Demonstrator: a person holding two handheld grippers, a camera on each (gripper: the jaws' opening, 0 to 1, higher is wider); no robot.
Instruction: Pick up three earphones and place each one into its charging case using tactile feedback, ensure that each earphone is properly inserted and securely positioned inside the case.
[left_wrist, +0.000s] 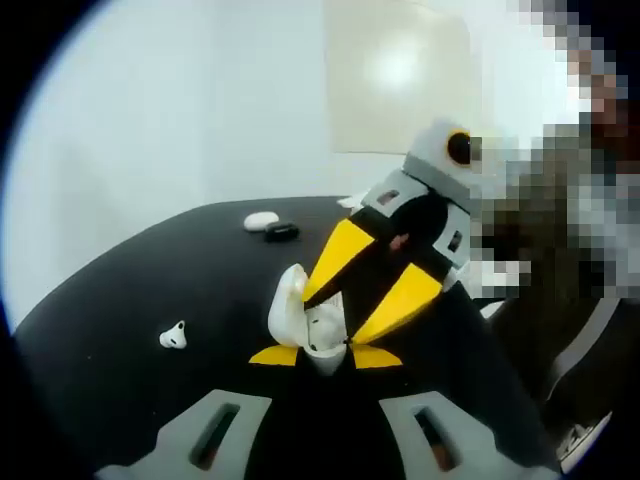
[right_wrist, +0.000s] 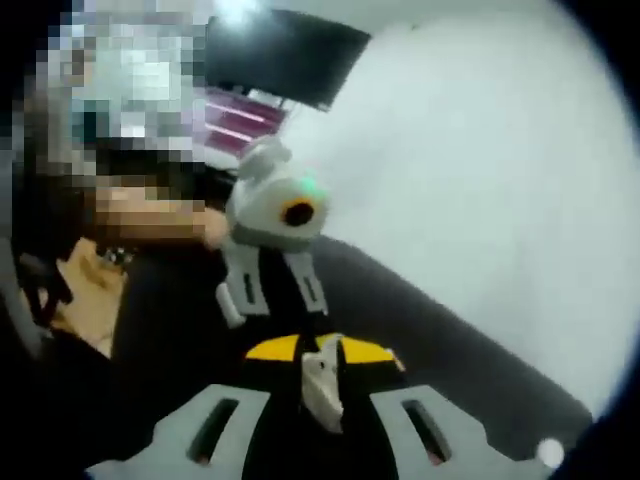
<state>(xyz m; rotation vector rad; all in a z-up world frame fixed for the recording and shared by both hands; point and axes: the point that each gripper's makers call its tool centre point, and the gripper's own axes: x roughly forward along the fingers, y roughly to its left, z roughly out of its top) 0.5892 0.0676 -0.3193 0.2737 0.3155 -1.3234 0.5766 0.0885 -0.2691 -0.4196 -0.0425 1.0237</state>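
Observation:
A white charging case (left_wrist: 292, 305) stands open between my left gripper's (left_wrist: 325, 357) yellow tips, which are shut on its base. My right gripper (left_wrist: 332, 318) reaches in from the upper right, its yellow fingers (left_wrist: 338, 258) angled down into the case mouth. In the right gripper view my right gripper (right_wrist: 320, 352) is shut on a small white earphone (right_wrist: 322, 385), with my left gripper (right_wrist: 272, 290) just beyond it. A loose white earphone (left_wrist: 173, 336) lies on the black table (left_wrist: 130, 290) to the left of the case.
Farther back on the table sit a closed white case (left_wrist: 261, 221) and a black case (left_wrist: 281, 231) side by side. A person sits close on the right. A small white thing (right_wrist: 548, 452) lies near the table edge.

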